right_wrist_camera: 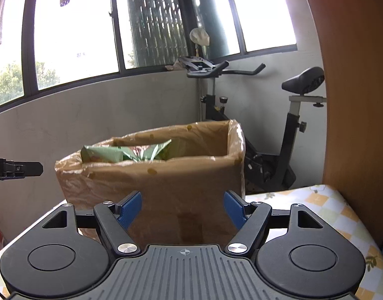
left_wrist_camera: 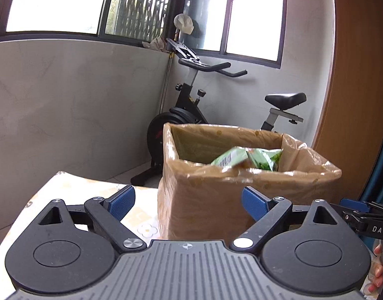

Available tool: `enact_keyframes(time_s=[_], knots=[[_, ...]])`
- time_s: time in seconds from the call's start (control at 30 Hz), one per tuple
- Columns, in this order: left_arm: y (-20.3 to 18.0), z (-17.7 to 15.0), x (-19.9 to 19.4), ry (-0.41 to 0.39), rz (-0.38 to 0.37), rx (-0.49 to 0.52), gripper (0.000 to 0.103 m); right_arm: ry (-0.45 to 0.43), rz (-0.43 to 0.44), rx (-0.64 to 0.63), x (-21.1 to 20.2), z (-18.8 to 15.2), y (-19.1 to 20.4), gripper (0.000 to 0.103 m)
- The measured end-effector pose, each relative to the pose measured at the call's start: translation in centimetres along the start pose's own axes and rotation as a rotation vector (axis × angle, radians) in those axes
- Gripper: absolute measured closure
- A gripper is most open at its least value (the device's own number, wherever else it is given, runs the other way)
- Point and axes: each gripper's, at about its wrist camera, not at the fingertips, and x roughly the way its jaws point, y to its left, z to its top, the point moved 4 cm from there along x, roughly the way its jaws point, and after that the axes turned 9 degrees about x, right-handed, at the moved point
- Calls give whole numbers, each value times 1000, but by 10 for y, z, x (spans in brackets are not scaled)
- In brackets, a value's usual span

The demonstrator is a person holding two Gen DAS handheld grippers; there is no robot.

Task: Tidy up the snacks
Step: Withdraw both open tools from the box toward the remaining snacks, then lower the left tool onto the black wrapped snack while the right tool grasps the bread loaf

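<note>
A brown cardboard box (left_wrist_camera: 216,200) wrapped in clear plastic stands on the patterned table (left_wrist_camera: 74,190). Green snack packets (left_wrist_camera: 251,160) stick up inside it. The box (right_wrist_camera: 166,182) and the packets (right_wrist_camera: 126,152) also show in the right wrist view. My left gripper (left_wrist_camera: 189,203) is open and empty, just in front of the box's near left corner. My right gripper (right_wrist_camera: 182,208) is open and empty, right in front of the box's near wall. The right gripper's tip (left_wrist_camera: 361,212) shows at the right edge of the left wrist view; the left gripper's tip (right_wrist_camera: 19,170) shows at the left edge of the right wrist view.
A black exercise bike (left_wrist_camera: 191,115) stands on the floor behind the table, against a grey wall under windows. A wooden panel (right_wrist_camera: 356,100) rises at the right. The table's checked cloth (right_wrist_camera: 324,207) extends right of the box.
</note>
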Motion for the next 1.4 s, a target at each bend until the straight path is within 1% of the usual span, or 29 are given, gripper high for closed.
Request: enact_keyframes(time_s=[0.1,0.23,0.33,0.4,0.43,0.47,0.5,0.67,0.73,0.8,0.87,0.97,1.1,1.17,1.23,1.4], knots=[[-2,-21,7,48,-6,-11,14,70,-18,21,12,-24,-1,33],[-3,-38,17,85,9,18,15,169,-36,14,34,-58,4,32],[1,-44,23,109,7,16,15,268,-71,-8,53,-84,8,31],[5,-46,26,117,8,15,15,308,-91,-16,63,-97,10,31],[6,-48,27,121,9,13,15,314,-93,-15,66,-102,11,30],[7,-50,28,125,9,10,15,310,-95,-14,69,-105,12,25],[6,-52,31,132,7,5,15,308,-97,-14,71,-107,13,23],[6,-64,40,163,-1,-9,15,319,-97,-26,85,-113,18,18],[5,-68,43,173,-3,-7,15,313,-96,-46,87,-112,18,19],[4,-72,46,183,-5,-4,15,300,-75,-64,85,-114,17,24],[5,-74,48,197,-8,-1,15,287,-53,-91,78,-115,14,26],[4,-80,51,214,-13,7,15,247,-53,-112,62,-118,4,28],[1,-87,58,244,-16,11,15,185,-92,-100,45,-119,-14,30],[-4,-90,61,254,-16,12,15,163,-108,-62,40,-120,-25,30],[-10,-92,61,261,-29,2,16,155,-108,-17,38,-122,-34,30],[-26,-104,53,276,-61,-21,16,140,-103,-25,33,-120,-39,30]])
